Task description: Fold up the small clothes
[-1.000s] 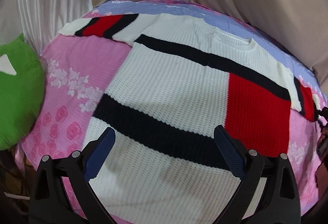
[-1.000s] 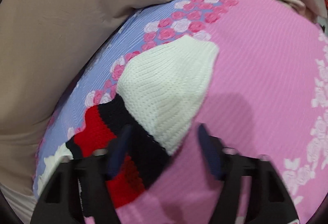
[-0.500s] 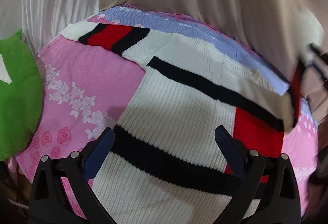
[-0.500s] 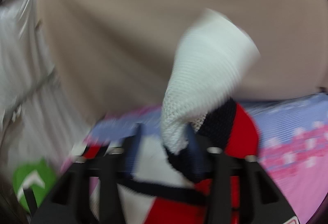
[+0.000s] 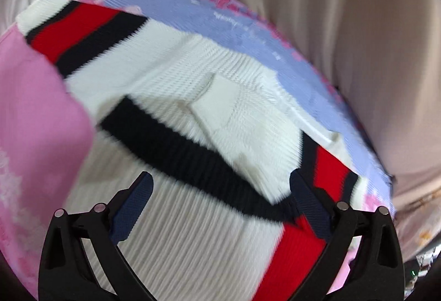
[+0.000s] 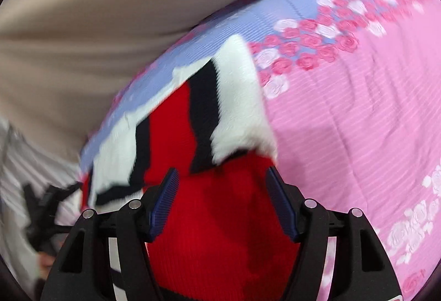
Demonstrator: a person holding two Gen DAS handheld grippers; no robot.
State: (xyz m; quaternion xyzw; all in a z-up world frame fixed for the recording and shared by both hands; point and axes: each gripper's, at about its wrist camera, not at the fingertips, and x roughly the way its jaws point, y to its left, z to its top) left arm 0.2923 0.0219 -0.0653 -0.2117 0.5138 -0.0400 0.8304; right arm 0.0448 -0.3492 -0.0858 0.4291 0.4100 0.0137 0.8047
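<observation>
A white knit sweater [image 5: 176, 240] with black and red stripes lies flat on a pink and lilac flowered bedspread [image 5: 35, 119]. Its right sleeve [image 5: 248, 119] is folded in across the chest; the same sleeve [image 6: 231, 97] lies in the right wrist view over the red panel [image 6: 220, 232]. The left sleeve [image 5: 80, 25] stretches out to the far left. My left gripper [image 5: 220, 185] is open and empty above the sweater's body. My right gripper [image 6: 220, 179] is open and empty just above the red panel, with the sleeve lying beyond its fingertips.
Beige curtain [image 5: 303, 11] hangs behind the bed along its far edge. The bedspread [image 6: 358, 121] stretches bare to the right of the sweater. The left gripper's dark frame [image 6: 46, 207] shows blurred at the left edge of the right wrist view.
My right gripper grasped the right sleeve, lifted it, carried it across the chest, and has let it go and opened. My left gripper has moved forward over the sweater.
</observation>
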